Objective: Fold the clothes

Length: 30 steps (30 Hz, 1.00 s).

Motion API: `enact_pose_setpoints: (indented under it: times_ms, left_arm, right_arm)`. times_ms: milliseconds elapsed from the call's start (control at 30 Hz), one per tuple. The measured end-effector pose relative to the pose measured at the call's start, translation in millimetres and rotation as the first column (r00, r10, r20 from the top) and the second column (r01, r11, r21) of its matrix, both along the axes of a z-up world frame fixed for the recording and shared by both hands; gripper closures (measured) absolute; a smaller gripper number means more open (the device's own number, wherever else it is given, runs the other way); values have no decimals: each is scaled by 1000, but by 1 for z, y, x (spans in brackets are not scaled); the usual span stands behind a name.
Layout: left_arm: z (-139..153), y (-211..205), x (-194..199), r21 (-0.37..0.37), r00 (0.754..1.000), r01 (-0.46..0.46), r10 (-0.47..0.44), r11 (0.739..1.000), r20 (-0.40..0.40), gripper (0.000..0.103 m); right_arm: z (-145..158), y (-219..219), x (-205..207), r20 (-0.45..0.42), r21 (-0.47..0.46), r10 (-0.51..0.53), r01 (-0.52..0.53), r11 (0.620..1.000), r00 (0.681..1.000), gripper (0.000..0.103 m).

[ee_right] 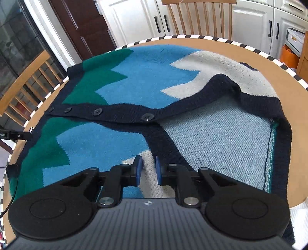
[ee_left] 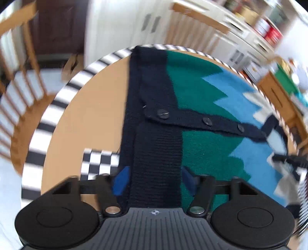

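The left gripper [ee_left: 154, 179] gapes wide astride the cardigan's [ee_right: 123, 77] navy hem, the right gripper [ee_right: 148, 170] narrowly parted over its buttoned, zigzag-patterned front toward twelve o'clock.

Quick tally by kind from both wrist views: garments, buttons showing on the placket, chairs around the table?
Navy, green, blue and grey zigzag knit cardigan: 1
Black round buttons showing in the right wrist view: 4
Wooden spindle-back chairs in the same view: 2
Round wooden table with black-and-white striped edge: 1
Total: 8
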<state>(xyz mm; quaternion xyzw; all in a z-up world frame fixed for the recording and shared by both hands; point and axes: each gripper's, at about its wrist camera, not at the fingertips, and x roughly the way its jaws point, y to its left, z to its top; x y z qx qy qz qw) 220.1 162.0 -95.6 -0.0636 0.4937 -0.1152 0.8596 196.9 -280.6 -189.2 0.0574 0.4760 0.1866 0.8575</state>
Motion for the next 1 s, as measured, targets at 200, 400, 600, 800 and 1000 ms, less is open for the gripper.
enact_pose_setpoints:
  times_ms: [200, 400, 600, 800, 1000]
  left_arm:
    - [-9, -5, -1, 38, 997, 63, -64, 997, 33, 87]
    - [9, 11, -3, -114, 1000, 11, -9, 993, 18, 98]
    - [30, 27, -28, -156, 1000, 15, -16, 988, -8, 98]
    - [-6, 28, -21, -127, 995, -57, 46, 990, -83, 86]
    - [6, 46, -64, -240, 994, -106, 96, 965, -52, 60]
  right_arm:
    - [-1, -4, -1, -22, 42, -27, 28, 999, 999, 88]
    - [18, -10, -6, -22, 114, -40, 42, 993, 999, 94]
    - [24, -13, -22, -49, 134, -4, 11, 991, 999, 94]
    - [7, -11, -23, -77, 62, -58, 63, 996, 995, 85]
    - [34, -24, -88, -74, 169, -20, 32, 985, 997, 53]
